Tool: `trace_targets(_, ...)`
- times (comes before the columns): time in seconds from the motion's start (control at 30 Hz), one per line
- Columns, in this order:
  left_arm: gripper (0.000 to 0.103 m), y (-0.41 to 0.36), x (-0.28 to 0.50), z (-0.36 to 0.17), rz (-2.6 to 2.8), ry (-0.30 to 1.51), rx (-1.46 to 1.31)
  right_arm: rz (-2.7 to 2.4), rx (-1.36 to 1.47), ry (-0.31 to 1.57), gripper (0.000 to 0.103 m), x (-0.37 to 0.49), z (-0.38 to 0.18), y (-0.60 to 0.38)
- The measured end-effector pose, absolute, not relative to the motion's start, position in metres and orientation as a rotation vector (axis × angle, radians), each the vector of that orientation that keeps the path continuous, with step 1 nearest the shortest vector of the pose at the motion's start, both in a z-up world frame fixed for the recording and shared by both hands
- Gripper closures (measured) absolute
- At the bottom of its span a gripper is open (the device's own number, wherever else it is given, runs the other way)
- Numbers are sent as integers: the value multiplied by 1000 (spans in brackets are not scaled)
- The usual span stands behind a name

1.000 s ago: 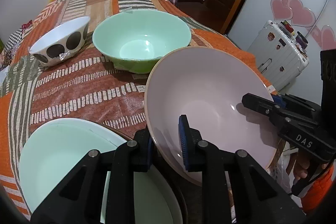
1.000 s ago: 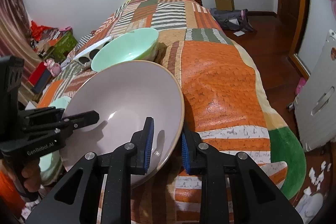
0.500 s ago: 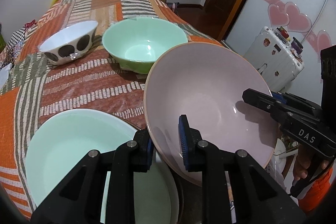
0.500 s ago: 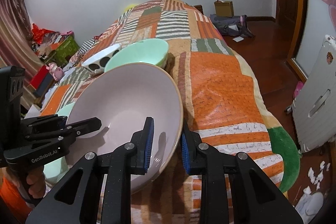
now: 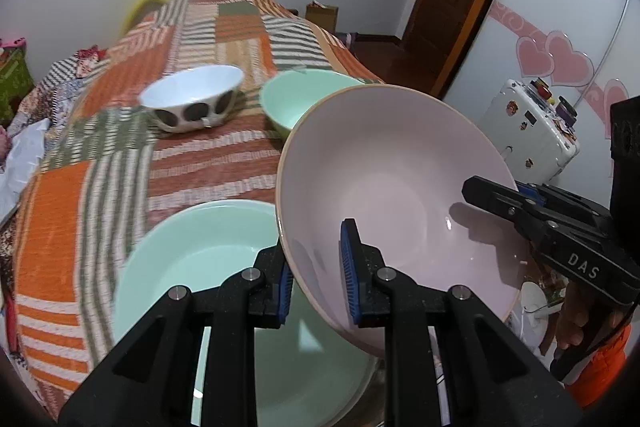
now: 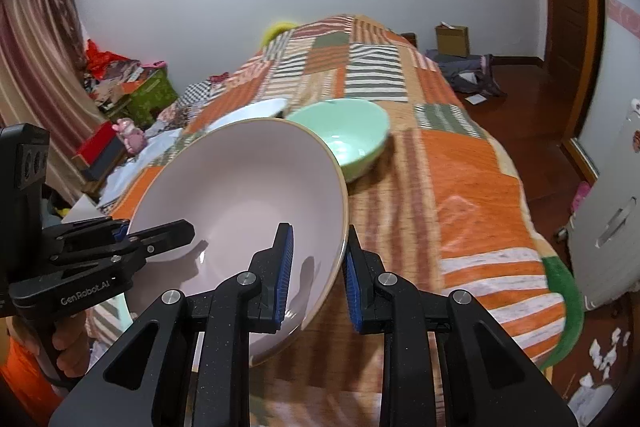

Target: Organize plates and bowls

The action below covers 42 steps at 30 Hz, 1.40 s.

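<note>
Patchwork bedspread [image 5: 120, 155], orange, brown and striped, carries all the crockery; landmark is the pink bowl [image 5: 400, 187].

Pink bowl: largest piece, held off the bedspread, tilted with its mouth toward the cameras, gripped at opposite rims by both tools.

Pale green plate [image 5: 200, 259]: flat on the bedspread, just left of the pink bowl and partly under it in the left wrist view.

Green bowl [image 6: 348, 135]: upright on the bedspread, behind the pink bowl, its near side hidden by the pink rim.

White bowl with dark spots [image 5: 192, 103]: upright, behind and left of the pink bowl, just beside the green bowl.

Left gripper [image 5: 316, 267]: jaws narrow, blue pads either side of the pink bowl's wall, clamping it.

Right gripper [image 6: 318, 273]: same hold on the opposite rim.
</note>
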State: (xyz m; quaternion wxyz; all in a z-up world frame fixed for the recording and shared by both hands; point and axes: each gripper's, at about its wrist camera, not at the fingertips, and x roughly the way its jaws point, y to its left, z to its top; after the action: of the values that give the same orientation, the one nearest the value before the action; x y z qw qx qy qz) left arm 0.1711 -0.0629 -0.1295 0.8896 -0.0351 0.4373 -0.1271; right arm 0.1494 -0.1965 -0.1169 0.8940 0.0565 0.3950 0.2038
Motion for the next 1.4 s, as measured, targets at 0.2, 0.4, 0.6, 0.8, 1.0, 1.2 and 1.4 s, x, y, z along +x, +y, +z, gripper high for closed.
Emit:
trace_targets(0.2,82,-30,151,-121,-210,886,-91,480,95,802,81,141,-111,-165)
trace_targets(0.4,82,6,130,-118,-154,868,-128,540,60,793,81,135,-107,-131)
trace_targets(0.6,82,40,112,-116,-91,855,-154,602,41,799,81,133,-108,-97)
trace_targets(0.8,82,73,93,-115,-23,846,-186,665,25,810,81,128,-110,-66)
trace_targets(1.0,82,106,77,-115,43,838,-217,726,15,834,81,122,-116,-33)
trace_targets(1.2,82,136,65,-118,97,835,-244,775,-5,852,81,118,-120,-4)
trace_targets(1.4,82,161,58,-127,130,839,-264,798,-27,873,81,117,-126,18)
